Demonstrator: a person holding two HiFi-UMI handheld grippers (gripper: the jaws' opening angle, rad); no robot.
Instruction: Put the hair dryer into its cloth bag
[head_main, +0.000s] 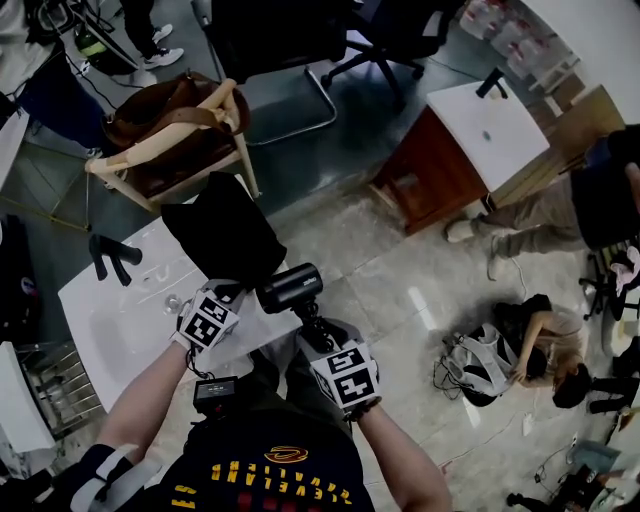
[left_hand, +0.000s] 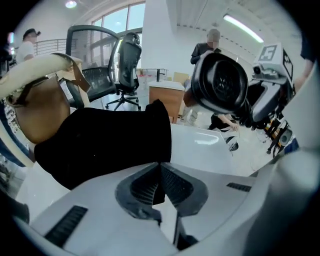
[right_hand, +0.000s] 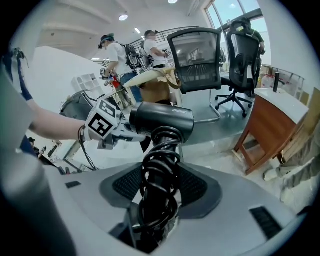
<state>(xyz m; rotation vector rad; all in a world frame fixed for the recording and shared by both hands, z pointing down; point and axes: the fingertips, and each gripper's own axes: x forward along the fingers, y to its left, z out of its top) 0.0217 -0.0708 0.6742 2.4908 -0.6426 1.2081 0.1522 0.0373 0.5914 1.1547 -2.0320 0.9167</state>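
The black cloth bag (head_main: 222, 235) lies on the white table (head_main: 120, 320), its near edge toward me. My left gripper (head_main: 228, 297) is shut on that edge; in the left gripper view black fabric (left_hand: 105, 145) is pinched between the closed pads at the gripper (left_hand: 161, 170). The black hair dryer (head_main: 290, 288) hangs just right of the bag's near end, its barrel level. My right gripper (head_main: 318, 328) is shut on its cord-wrapped handle (right_hand: 159, 175). In the right gripper view the barrel (right_hand: 162, 120) points at the left gripper's marker cube (right_hand: 102, 125). The dryer's round end (left_hand: 220, 82) faces the left gripper's camera.
A black forked fixture (head_main: 112, 258) stands on the table's left part. Behind the table is a wooden chair with a brown bag (head_main: 170, 120). A wooden cabinet with a white top (head_main: 470, 150) stands at the right. A person sits on the floor (head_main: 520, 345); office chairs stand beyond.
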